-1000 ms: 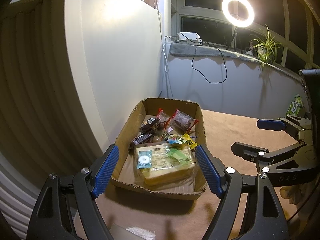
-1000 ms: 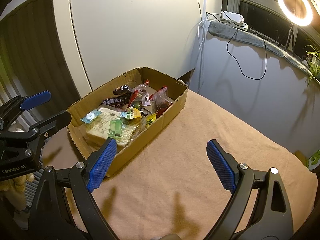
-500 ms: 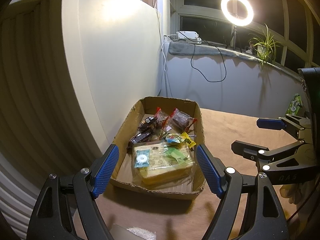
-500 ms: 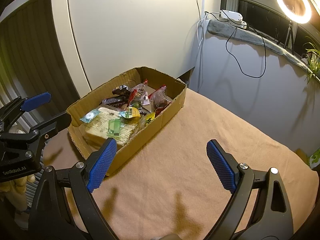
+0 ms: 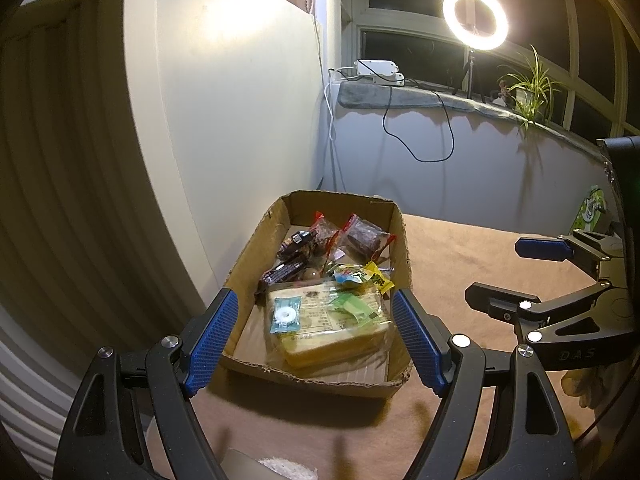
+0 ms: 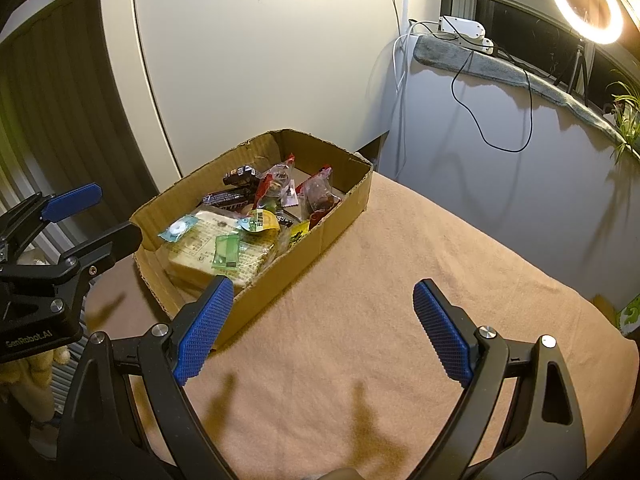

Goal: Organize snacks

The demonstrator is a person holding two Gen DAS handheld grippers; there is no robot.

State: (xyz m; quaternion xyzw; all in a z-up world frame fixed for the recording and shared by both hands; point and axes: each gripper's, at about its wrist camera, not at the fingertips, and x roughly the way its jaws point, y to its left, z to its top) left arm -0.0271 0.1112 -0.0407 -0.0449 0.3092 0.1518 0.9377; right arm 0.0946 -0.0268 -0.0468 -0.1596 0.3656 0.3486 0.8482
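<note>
A shallow cardboard box (image 5: 400, 236) sits on the tan cloth and holds several snacks: a wrapped bread loaf (image 5: 332, 328), dark bars (image 5: 284, 270), red-edged clear packets (image 5: 366, 236) and a yellow packet (image 5: 378, 280). The box also shows in the right wrist view (image 6: 320, 236), with the loaf (image 6: 208, 256) at its near end. My left gripper (image 5: 316, 336) is open and empty, held above the box's near end. My right gripper (image 6: 320, 332) is open and empty over bare cloth to the right of the box.
The tan cloth (image 6: 400, 320) covers the table. A white panel (image 5: 240, 120) stands behind the box. A green packet (image 5: 590, 212) lies at the far right edge. A ring light (image 5: 476, 22), a plant (image 5: 532, 88) and a cable are on the window ledge.
Both grippers have drawn slightly back and up from the box. Both stay open and the snacks have not moved.
</note>
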